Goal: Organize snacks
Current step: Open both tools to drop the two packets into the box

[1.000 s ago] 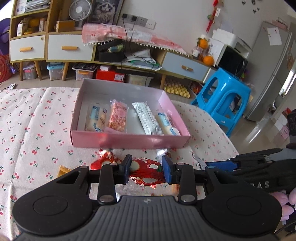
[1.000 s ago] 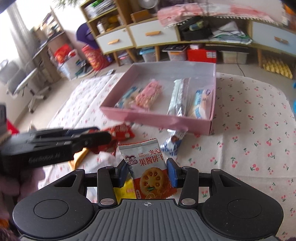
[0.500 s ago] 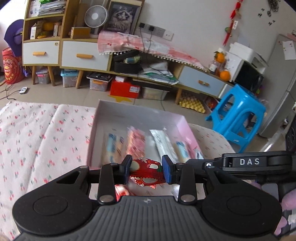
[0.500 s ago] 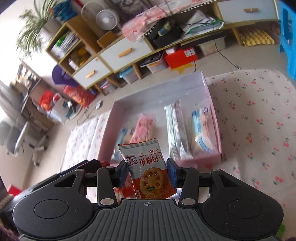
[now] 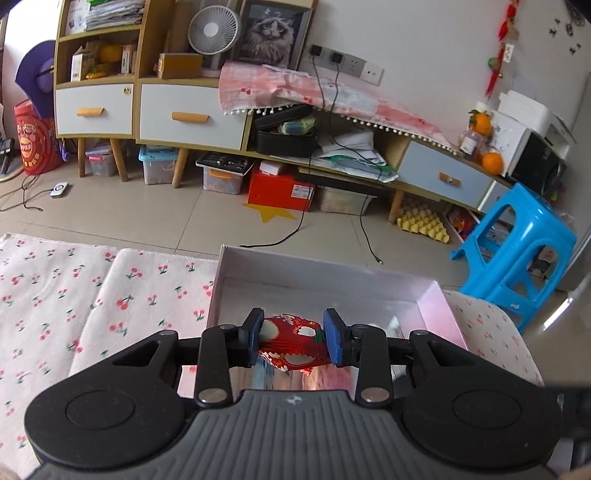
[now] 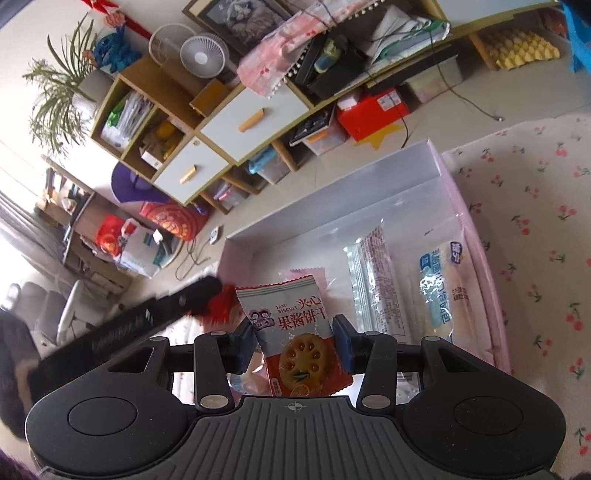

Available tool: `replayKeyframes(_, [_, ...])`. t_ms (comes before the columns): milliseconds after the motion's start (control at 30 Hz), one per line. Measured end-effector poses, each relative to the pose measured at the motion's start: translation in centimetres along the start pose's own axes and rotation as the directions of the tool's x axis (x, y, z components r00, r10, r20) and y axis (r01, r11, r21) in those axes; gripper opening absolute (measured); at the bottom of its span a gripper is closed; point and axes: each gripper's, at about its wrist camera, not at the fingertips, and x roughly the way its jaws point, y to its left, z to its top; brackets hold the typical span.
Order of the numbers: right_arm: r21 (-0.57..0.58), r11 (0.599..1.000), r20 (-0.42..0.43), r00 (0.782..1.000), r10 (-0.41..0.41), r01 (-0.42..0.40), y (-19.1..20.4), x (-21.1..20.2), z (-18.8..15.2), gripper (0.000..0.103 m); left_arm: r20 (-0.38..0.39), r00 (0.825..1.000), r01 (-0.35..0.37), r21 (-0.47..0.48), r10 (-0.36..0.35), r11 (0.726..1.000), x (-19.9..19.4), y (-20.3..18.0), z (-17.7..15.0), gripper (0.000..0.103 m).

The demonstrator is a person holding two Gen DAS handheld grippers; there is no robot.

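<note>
Ahead of you a white desk fan (image 5: 209,32) and a framed cat picture (image 5: 272,32) top the wooden cabinet (image 5: 147,107). A red box (image 5: 280,190) sits underneath on the floor; a blue plastic stool (image 5: 517,251) stands right.

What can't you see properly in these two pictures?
- Left wrist view: the snacks lying in the pink cardboard box are hidden by the left gripper and its shiny red snack wrapper.
- Right wrist view: the pale pink snack packet sits mostly behind the jam biscuit packet held by the right gripper.
- Right wrist view: the left gripper and its wrapper are blurred.
</note>
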Motion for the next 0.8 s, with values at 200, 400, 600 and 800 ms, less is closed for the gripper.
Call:
replayKeyframes(200, [-0.022, 1.000, -0.004, 1.000, -0.009, 0.009, -0.5, 1.2, 0.2, 0.042, 0.016, 1.000, -0.008, -0.028, 0.008, 1.000, 1.5, 0.6, 0.2, 0.032])
replayKeyframes(400, [-0.031, 1.000, -0.005, 1.000, -0.005, 0.004, -0.8, 1.6, 0.4, 0.042, 0.017, 0.999, -0.036, -0.019, 0.036, 0.999, 2.5, 1.0, 0.2, 0.032])
replayKeyframes(600, [-0.057, 0.998, -0.010, 1.000, -0.011, 0.011, -0.4, 1.9, 0.3, 0.043, 0.022, 0.999, -0.050, 0.019, 0.049, 0.999, 2.7, 0.8, 0.5, 0.033])
replayKeyframes(800, [-0.066, 0.998, 0.003, 1.000, -0.018, 0.018, -0.1, 1.7, 0.2, 0.045, 0.033, 0.998, -0.050, 0.052, 0.049, 0.997, 2.7, 0.5, 0.4, 0.044])
